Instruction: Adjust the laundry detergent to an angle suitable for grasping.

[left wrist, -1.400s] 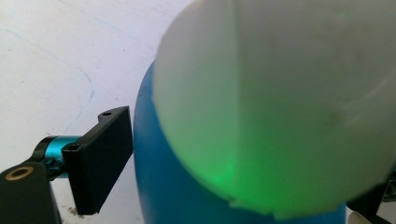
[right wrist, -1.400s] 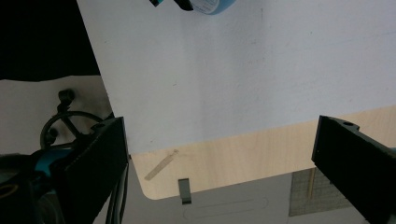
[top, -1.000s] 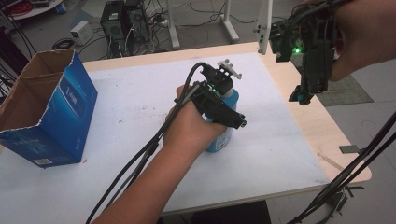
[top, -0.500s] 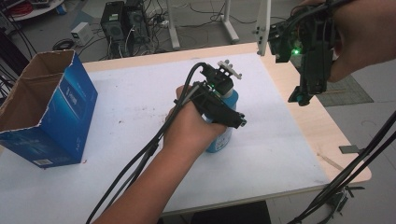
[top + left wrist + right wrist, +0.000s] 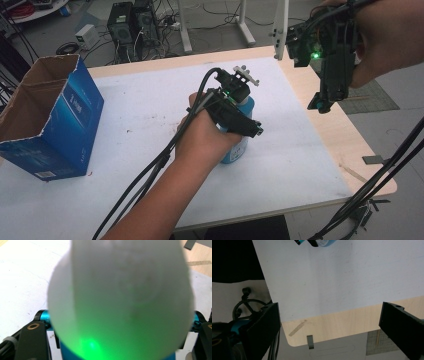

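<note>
- While the left gripper (image 5: 239, 107) stands over the middle of the table (image 5: 150, 105), a blue bottle (image 5: 238, 148) with a white cap (image 5: 120, 300) sits upright between its jaws, the bottle's base on the white tabletop.
- Left gripper view: the cap rises directly ahead of the camera, blurred by closeness and lit green low down; one black jaw stands at each side of it, and the bottle's blue body shows below the cap.
- Left jaws: they have just been closing, with the bottle between them. Whether the pads already press on the bottle's sides cannot be told from these views, since the cap and the person's left hand (image 5: 205, 140) cover the contact points.
- Right gripper (image 5: 330, 65): held in the air beyond the table's right edge, well apart from the bottle, pointing down.
- Right jaws: released, standing wide apart in the right gripper view, with nothing between them but the table's pale wooden edge and the grey floor (image 5: 342, 350) below.
- Relative to the right jaws, the bottle lies far ahead, at the top edge of that view.
- An open blue cardboard box (image 5: 50, 125) stands at the table's left side, well apart from both sets of jaws.
</note>
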{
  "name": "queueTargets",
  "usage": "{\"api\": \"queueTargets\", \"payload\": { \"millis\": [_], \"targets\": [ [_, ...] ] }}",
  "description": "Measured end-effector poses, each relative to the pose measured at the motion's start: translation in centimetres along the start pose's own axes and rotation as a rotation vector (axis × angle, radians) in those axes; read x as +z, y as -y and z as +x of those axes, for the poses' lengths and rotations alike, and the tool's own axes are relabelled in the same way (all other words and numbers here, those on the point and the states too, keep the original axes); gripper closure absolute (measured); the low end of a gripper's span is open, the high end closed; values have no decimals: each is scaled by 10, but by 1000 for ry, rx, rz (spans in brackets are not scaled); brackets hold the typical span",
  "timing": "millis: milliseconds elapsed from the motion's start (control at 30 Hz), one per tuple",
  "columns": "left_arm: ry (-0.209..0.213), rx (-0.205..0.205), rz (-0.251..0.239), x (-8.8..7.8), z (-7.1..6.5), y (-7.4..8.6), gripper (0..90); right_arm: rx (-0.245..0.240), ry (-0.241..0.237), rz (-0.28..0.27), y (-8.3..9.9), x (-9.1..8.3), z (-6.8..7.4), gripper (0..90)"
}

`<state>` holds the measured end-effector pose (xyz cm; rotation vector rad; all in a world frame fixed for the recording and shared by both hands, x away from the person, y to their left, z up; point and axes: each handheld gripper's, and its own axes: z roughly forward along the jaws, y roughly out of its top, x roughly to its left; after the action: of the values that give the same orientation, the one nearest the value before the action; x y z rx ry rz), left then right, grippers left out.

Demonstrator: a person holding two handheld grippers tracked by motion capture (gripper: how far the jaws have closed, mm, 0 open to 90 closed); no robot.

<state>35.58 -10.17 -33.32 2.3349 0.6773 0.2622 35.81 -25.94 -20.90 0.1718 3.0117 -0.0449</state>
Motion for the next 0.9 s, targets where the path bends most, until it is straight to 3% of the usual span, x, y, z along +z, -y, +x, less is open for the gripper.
{"api": "queueTargets", "payload": {
  "millis": [233, 400, 700, 900],
  "targets": [
    [-18, 17, 6, 1, -2, 0, 292, 0, 2, 5, 0, 0, 0, 31],
    [-42, 21, 5, 0, -1, 1, 389, 1, 1, 4, 1, 0, 0, 31],
    [-34, 22, -5, -1, -2, 1, 422, 0, 4, 1, 0, 0, 1, 31],
    [-33, 46, -5, -4, -5, 1, 436, -2, 3, 3, 1, 0, 1, 31]
  ]
}}
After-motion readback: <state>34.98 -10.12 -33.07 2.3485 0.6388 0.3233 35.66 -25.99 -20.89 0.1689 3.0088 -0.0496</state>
